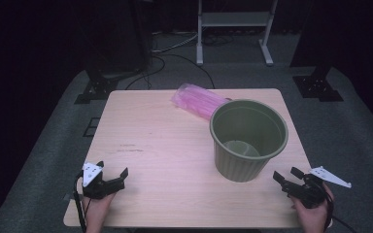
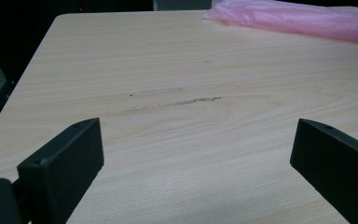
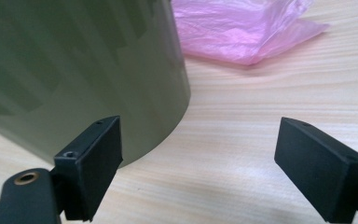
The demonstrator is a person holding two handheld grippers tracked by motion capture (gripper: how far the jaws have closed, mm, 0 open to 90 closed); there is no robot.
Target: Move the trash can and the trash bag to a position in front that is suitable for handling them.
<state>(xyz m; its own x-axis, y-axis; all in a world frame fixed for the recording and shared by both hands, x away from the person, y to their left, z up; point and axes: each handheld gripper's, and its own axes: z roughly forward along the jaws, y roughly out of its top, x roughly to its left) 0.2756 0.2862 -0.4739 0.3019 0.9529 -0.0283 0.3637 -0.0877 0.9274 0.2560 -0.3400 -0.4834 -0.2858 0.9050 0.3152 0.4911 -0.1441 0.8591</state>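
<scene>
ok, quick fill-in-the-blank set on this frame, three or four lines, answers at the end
1. The green bin stands ____ on the table.
2. The bag behind the bin is ____ in colour.
3. Both the left gripper and the right gripper have jaws that are ____.

Missing words: upright; pink; open

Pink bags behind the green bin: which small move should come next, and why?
Probably the right hand-held gripper moves forward past the green bin toward the pink bags: both grippers rest open and empty at the near edge, the bags lie untouched.
</scene>
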